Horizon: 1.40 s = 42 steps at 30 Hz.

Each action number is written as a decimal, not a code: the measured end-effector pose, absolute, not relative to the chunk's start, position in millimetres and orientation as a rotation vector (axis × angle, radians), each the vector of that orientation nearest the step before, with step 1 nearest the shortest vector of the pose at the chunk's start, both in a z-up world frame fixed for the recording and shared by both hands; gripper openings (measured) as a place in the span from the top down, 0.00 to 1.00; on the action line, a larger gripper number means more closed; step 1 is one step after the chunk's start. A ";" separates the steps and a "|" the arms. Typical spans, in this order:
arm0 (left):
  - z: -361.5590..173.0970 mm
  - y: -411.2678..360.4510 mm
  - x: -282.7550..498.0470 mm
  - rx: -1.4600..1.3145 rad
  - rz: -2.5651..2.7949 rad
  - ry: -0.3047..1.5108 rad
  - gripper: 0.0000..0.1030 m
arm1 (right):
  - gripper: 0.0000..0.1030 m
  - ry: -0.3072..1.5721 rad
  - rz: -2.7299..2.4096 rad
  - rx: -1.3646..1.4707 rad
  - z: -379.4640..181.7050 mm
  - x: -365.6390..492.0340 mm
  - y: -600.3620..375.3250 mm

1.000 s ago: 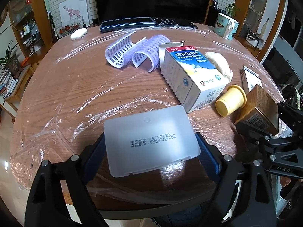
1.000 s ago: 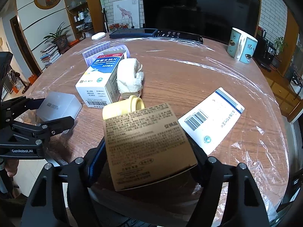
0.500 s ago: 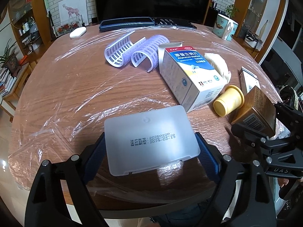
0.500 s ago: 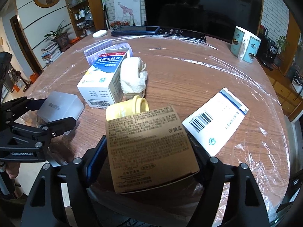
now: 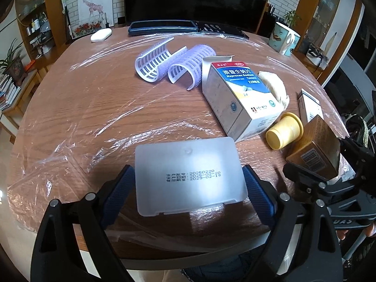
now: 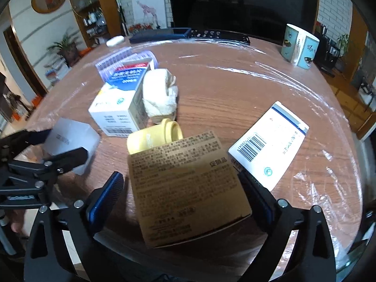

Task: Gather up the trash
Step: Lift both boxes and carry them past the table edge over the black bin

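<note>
Both grippers tilt steeply down over the near edge of the table (image 5: 94,108), side by side. The left gripper (image 5: 188,188) is spreading, the frosted plastic case (image 5: 190,176) lying between its pads with slim gaps either side. The right gripper (image 6: 185,192) is widening too, the brown carton (image 6: 188,188) loose between its fingers.

Domestic living room. A large dark television (image 5: 197,0) stood against a white brick wall behind a round wooden table (image 5: 94,108); shelving with potted plants (image 6: 63,47), a giraffe picture (image 5: 92,7) and a mug (image 6: 300,45) indicated a home.
</note>
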<state>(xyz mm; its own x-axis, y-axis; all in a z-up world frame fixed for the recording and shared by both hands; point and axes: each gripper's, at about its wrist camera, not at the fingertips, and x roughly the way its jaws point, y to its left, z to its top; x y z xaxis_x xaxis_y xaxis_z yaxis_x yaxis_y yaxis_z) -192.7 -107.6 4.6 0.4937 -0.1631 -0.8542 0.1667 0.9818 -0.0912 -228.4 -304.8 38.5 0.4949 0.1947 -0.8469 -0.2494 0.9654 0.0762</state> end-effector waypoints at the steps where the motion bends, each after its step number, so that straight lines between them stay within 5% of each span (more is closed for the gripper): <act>1: 5.3 -108.4 -192.4 0.013 -0.188 1.034 0.10 | 0.08 1.012 0.255 -0.059 38.9 -228.2 -305.0; 16: 8.6 -110.3 -185.4 0.023 -0.151 1.040 0.17 | 0.43 1.005 0.235 -0.056 44.3 -228.0 -302.9; 42: 36.3 -109.2 -201.6 0.014 -0.188 0.974 0.17 | 0.44 0.925 0.255 0.013 85.0 -251.1 -315.2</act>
